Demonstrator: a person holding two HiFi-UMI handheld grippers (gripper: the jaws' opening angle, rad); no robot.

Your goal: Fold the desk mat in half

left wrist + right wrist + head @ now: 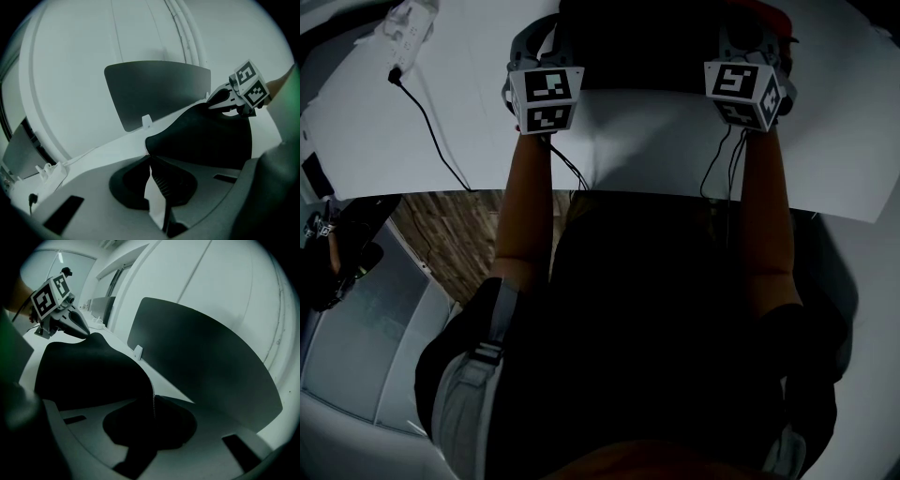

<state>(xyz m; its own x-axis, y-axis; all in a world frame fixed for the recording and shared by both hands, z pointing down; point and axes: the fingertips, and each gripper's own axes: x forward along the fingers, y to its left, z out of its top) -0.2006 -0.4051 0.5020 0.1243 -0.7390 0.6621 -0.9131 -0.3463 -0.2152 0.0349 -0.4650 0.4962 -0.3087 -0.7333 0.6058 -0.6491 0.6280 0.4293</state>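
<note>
A white table [366, 131] is seen across the top. At eleven o'clock a black cable [431, 134] is plugged into a white power strip [408, 28]. Wood-patterned floor [450, 234] is shown at nine o'clock.

text: none readable | labels: none | brands: none | numbers: none

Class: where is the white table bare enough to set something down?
Bare white tabletop: between the thin black cable and the left gripper, and right of the right gripper. Crowded middle: both grippers pinch the black desk mat.
</note>
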